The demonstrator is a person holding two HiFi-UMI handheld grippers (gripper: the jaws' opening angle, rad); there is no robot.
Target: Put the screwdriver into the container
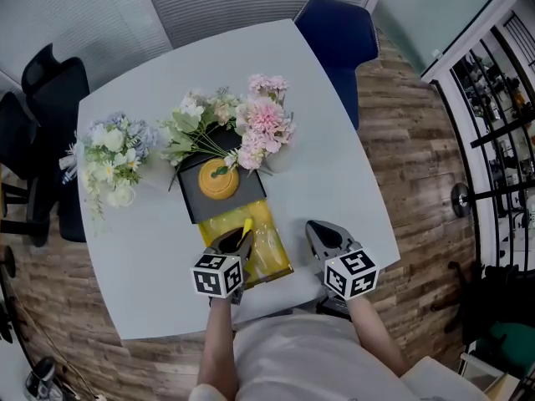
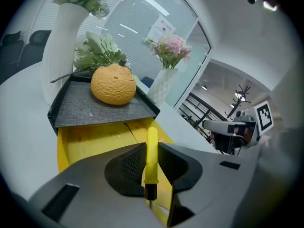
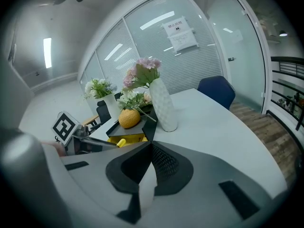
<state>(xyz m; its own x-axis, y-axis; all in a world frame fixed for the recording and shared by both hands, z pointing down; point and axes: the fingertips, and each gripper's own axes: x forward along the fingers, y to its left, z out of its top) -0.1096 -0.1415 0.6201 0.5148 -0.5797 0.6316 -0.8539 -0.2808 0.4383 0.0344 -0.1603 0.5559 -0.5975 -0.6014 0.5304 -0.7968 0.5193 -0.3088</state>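
Screwdriver (image 2: 151,152) one, yellow container (image 2: 88,144) one.

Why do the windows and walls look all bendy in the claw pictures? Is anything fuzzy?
Left gripper view: the wide lens bows the glass wall and darkens the corners; the screwdriver in the left claw looks fairly sharp. Right gripper view: same bowing, and a ceiling light glares white. Head view: the table edges bulge; light is even, shadows soft.
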